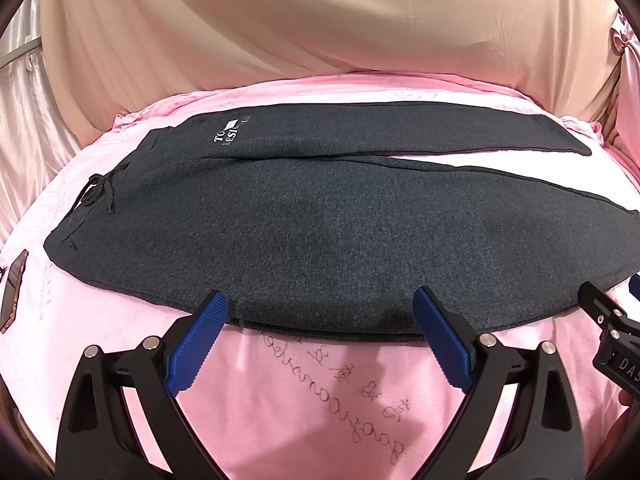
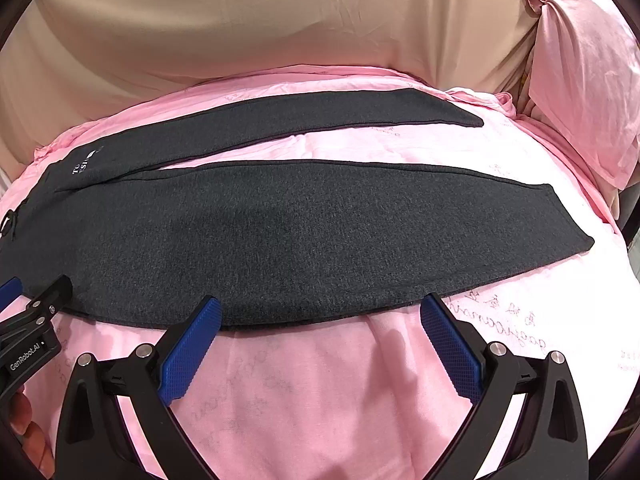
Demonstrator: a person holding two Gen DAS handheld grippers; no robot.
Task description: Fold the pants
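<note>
Dark grey pants (image 1: 320,220) lie flat on a pink sheet (image 1: 304,392), waistband and drawstring (image 1: 100,186) at the left, both legs running right with a gap between them. White lettering (image 1: 230,132) marks the far hip. My left gripper (image 1: 320,304) stands open at the near edge of the near leg, nothing between its blue pads. The right wrist view shows the same pants (image 2: 304,232), leg ends at the right. My right gripper (image 2: 320,310) is open at the near leg's hem edge, empty. Each gripper shows at the other view's side.
Beige cloth (image 1: 320,20) hangs behind the bed. A pink pillow (image 2: 580,80) sits at the far right. A dark phone-like object (image 1: 14,284) lies at the sheet's left edge. A hand (image 2: 24,420) holds the left gripper. Handwriting (image 1: 352,392) marks the sheet.
</note>
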